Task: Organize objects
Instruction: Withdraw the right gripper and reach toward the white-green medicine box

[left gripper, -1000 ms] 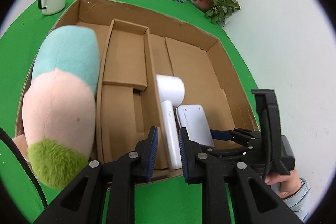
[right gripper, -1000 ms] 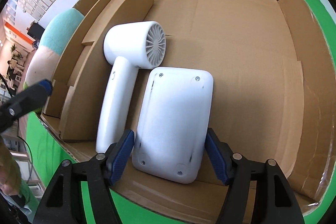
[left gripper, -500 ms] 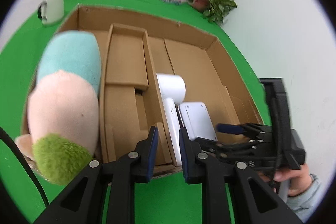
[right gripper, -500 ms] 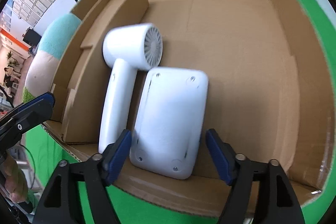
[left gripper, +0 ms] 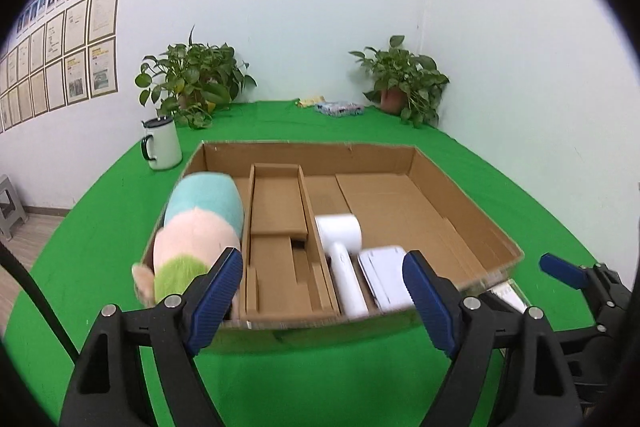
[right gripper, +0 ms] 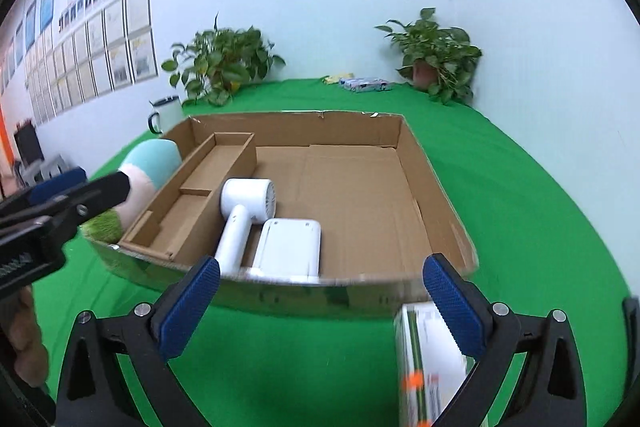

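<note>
Both grippers, left gripper point(left gripper: 322, 291) and right gripper point(right gripper: 320, 301), spread wide, holding nothing. White-green carton point(right gripper: 430, 359) outside cardboard box point(right gripper: 436, 187), by its near right corner. Probably light, stiff, smooth; grip across narrow sides.

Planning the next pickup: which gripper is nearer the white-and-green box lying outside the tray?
Right. The right gripper hangs just above the box; the left gripper faces the cardboard tray, farther left.
</note>
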Action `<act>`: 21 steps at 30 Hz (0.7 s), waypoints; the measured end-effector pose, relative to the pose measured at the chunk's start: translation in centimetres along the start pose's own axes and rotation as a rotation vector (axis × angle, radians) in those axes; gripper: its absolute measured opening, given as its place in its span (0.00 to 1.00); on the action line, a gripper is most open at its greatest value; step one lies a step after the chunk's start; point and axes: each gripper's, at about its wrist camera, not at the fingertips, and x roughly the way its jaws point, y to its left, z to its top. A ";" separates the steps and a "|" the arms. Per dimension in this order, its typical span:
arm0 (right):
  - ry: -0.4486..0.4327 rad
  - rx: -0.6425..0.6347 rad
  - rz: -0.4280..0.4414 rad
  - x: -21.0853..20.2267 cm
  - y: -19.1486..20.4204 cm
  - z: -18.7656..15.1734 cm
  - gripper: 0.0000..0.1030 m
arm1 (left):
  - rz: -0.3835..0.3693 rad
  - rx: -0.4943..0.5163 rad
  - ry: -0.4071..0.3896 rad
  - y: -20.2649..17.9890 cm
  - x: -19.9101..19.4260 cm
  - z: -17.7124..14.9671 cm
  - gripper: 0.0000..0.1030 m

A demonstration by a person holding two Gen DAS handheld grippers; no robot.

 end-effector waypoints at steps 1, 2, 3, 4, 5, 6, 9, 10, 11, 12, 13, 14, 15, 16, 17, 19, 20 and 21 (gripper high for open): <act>-0.025 0.008 0.006 -1.3 -0.3 -0.7 0.99 | 0.006 0.007 0.000 -0.1 -0.2 -0.2 0.80; -0.039 0.011 0.009 -1.2 -0.5 -1.1 0.99 | 0.017 0.014 0.000 -0.2 -0.4 -0.5 0.80; -0.047 0.016 0.009 -0.8 -0.5 -1.6 0.99 | 0.030 0.017 0.000 -0.4 -0.6 -0.8 0.80; -0.043 0.028 0.009 -1.5 -0.7 -2.0 0.99 | 0.035 0.013 0.001 -0.5 -0.8 -1.0 0.80; -0.032 0.035 0.009 -0.8 -0.7 -2.8 0.99 | 0.028 0.001 0.008 -0.6 -0.9 -1.2 0.80; -0.017 0.043 0.004 -1.0 -0.8 -3.1 0.99 | 0.023 -0.006 0.013 -0.8 -1.0 -1.3 0.80; -0.005 0.043 -0.007 -1.4 -1.2 -4.9 0.99 | 0.030 0.004 0.007 -1.6 -1.5 -1.8 0.80; -0.006 0.039 -0.012 -1.2 -1.1 -5.1 0.99 | 0.042 0.015 -0.001 -1.9 -1.7 -1.9 0.80; -0.011 0.036 -0.020 -1.3 -1.0 -5.3 0.99 | 0.047 0.021 -0.006 -2.0 -1.8 -2.0 0.80; -0.016 0.030 -0.023 -1.0 -0.9 -5.6 0.99 | 0.050 0.026 -0.010 -2.3 -1.9 -2.1 0.80; -0.022 0.022 -0.023 -1.4 -0.9 -5.6 0.99 | 0.056 0.028 -0.013 -2.5 -2.1 -2.3 0.80; -0.023 0.018 -0.022 -0.7 -0.7 -5.8 0.99 | 0.058 0.029 -0.015 -2.6 -2.2 -2.3 0.80; -0.023 0.014 -0.022 -0.8 -0.7 -5.9 0.99 | 0.060 0.033 -0.017 -2.7 -2.3 -2.4 0.80; -0.025 0.012 -0.021 -0.7 -0.6 -5.9 0.99 | 0.062 0.038 -0.018 -2.8 -2.4 -2.5 0.80; -0.029 0.012 -0.015 -0.7 -0.6 -5.9 0.99 | 0.067 0.040 -0.021 -2.9 -2.5 -2.6 0.80; -0.035 0.011 -0.006 -1.1 -0.6 -6.0 0.99 | 0.080 0.037 -0.020 -2.8 -2.6 -2.6 0.80; -0.040 0.005 -0.002 -1.2 -0.6 -6.0 0.99 | 0.084 0.035 -0.018 -2.7 -2.6 -2.7 0.80; -0.045 -0.001 0.004 -1.4 -0.5 -6.1 0.99 | 0.085 0.033 -0.017 -2.5 -2.6 -2.7 0.80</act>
